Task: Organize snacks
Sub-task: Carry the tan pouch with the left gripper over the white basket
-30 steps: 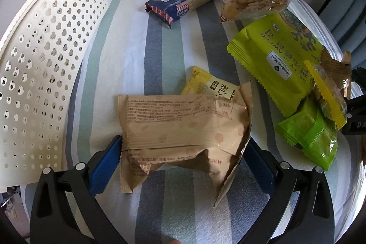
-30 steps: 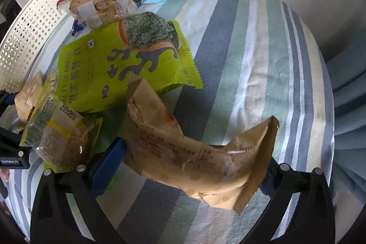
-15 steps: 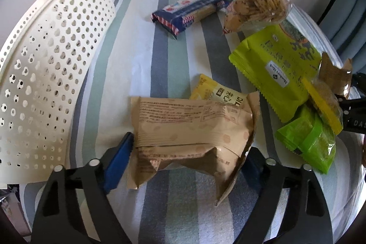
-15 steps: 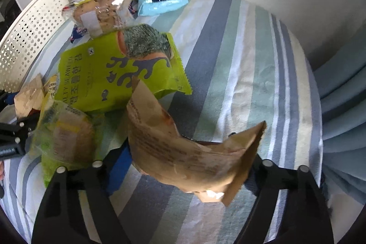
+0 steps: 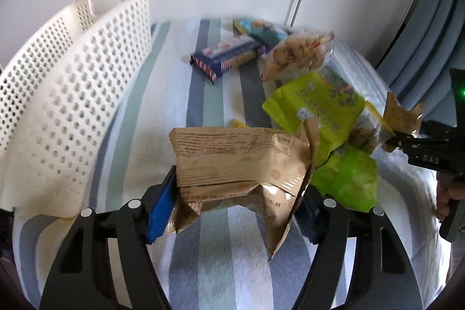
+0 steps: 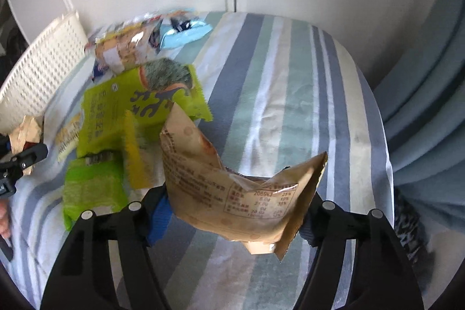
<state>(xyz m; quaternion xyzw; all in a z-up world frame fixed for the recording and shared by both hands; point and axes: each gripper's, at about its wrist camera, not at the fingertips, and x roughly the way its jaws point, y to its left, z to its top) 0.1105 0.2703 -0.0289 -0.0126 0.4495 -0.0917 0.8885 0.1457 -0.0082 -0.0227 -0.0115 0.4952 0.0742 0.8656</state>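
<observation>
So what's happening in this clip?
A person is sorting snacks with two handheld grippers. The left gripper is shut on a tan snack packet near the white perforated basket; the right gripper is shut on another tan packet. Green seaweed bags and other snacks lie on the striped cloth.

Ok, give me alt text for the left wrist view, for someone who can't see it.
The left gripper clamps a crumpled brown snack bag above a striped tablecloth. A white perforated basket stands left; more snack packets lie right and behind.
</observation>
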